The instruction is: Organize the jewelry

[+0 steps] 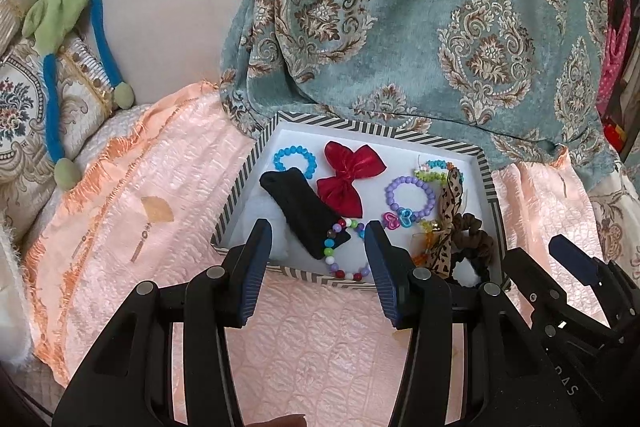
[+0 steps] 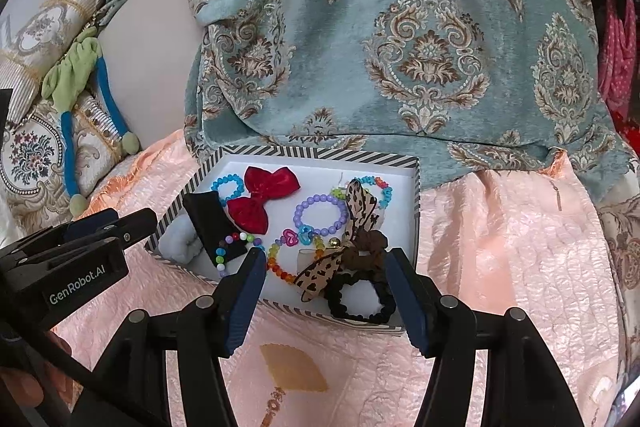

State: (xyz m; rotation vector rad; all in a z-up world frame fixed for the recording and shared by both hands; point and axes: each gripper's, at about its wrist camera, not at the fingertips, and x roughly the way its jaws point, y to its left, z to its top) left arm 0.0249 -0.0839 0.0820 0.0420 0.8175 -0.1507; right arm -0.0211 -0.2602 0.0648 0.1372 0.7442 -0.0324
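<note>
Inside the striped box (image 2: pixel 320 153) on the pink spread (image 2: pixel 500 247) lay bracelets, a red bow (image 2: pixel 264 203) and scrunchies (image 2: pixel 360 297), crowded and overlapping. Judged light, soft or beaded, slippery; best pinched across a ring's rim. Left gripper (image 1: pixel 318 271) and right gripper (image 2: pixel 326 301) stood apart, empty. Low box walls; open spread nearside.

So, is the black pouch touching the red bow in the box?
Apart. In the left wrist view a strip of white box floor shows between the black pouch and the red bow along their facing edges.
</note>
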